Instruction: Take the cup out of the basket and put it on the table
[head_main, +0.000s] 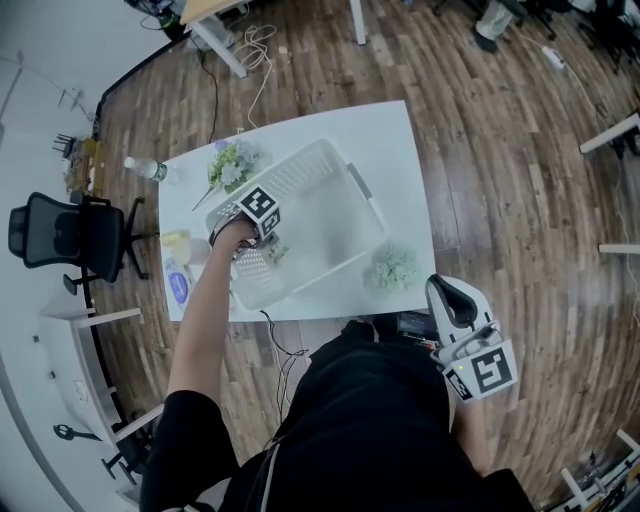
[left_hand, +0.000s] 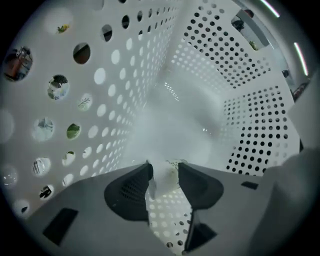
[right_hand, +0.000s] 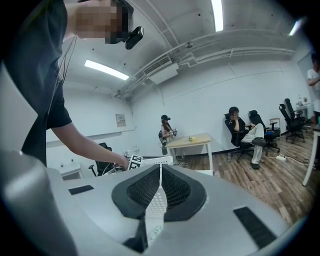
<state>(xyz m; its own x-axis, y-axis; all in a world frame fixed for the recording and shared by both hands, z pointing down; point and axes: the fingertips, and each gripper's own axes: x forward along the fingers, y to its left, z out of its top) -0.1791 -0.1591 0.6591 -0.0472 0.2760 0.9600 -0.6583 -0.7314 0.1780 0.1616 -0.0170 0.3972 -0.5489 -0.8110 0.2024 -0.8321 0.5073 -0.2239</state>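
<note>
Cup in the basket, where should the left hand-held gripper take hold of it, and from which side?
Take the cup across its pale body, one pad on each side, coming straight down from above. The perforated walls of the basket close off its sides, and the left hand-held gripper points down with open jaws straddling it.

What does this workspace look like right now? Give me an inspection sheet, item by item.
Surface: white table, basket at its middle.
Job's things: perforated basket on the table; pale thing, probably the cup, low in its near-left corner.
Clutter: bottle, flower bunch behind the basket, another at its right.
Grippers: left gripper inside the basket, fingers apart around the cup; right gripper off the table, fingers together, empty.
Cables: cable on the floor beyond the table.
Surroundings: wood floor, black chair, people at a far desk.
</note>
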